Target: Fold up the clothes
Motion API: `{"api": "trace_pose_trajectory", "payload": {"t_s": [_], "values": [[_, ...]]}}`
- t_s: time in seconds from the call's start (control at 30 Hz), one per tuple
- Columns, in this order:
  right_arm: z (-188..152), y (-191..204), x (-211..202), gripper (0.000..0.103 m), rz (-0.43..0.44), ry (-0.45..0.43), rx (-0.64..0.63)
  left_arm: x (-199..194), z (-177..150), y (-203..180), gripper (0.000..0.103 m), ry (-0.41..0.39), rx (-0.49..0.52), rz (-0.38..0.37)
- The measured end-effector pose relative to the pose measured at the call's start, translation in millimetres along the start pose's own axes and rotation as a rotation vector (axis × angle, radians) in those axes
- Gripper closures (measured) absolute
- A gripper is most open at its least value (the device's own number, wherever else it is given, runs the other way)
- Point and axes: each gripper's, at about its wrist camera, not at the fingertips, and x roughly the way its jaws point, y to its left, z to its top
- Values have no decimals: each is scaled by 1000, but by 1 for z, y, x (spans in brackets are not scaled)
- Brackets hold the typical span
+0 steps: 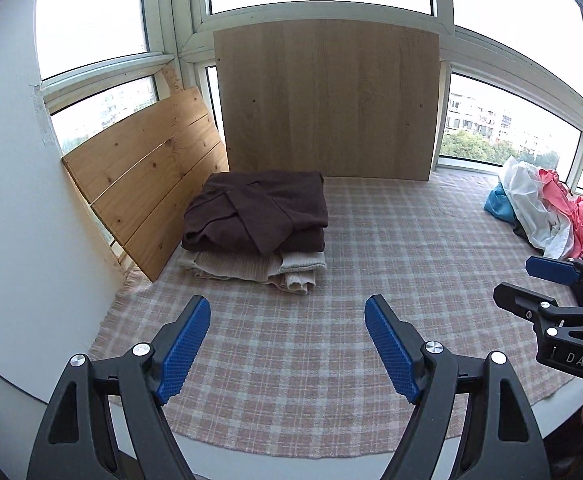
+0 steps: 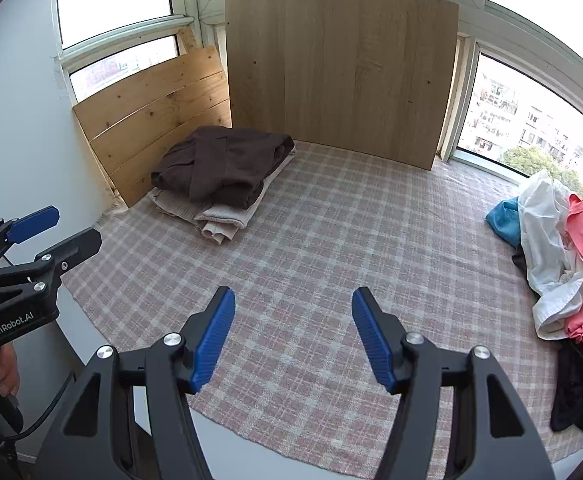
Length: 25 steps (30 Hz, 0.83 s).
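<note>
A folded stack sits at the back left of the checked cloth [image 1: 331,344]: a dark brown garment [image 1: 257,210] on top of a beige knit [image 1: 251,268]. It also shows in the right wrist view [image 2: 223,168]. A heap of unfolded clothes [image 2: 563,264], white, coral, blue and black, lies at the right edge [image 1: 543,216]. My left gripper [image 1: 287,348] is open and empty above the cloth's near part. My right gripper [image 2: 293,336] is open and empty, to the right of the left one. Each gripper shows in the other's view [image 1: 531,280] [image 2: 71,228].
A large wooden board [image 1: 327,100] leans against the windows at the back. A slatted pine panel [image 1: 147,176] leans at the left by the white wall [image 1: 7,200]. The cloth's frayed near edge [image 2: 251,436] lies on a white surface.
</note>
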Motion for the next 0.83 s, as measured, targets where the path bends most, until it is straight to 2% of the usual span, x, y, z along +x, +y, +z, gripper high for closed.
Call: {"api": "trace_pose_trajectory", "payload": {"t_s": [0.17, 0.5, 0.83], "values": [[-7, -7, -4, 43, 20, 10, -6, -9, -6, -14, 24, 10, -28, -13], [-13, -10, -10, 43, 41, 10, -27, -16, -17, -29, 24, 44, -41, 28], [-15, -15, -12, 43, 35, 9, -23, -22, -17, -38, 24, 31, -33, 29]]}}
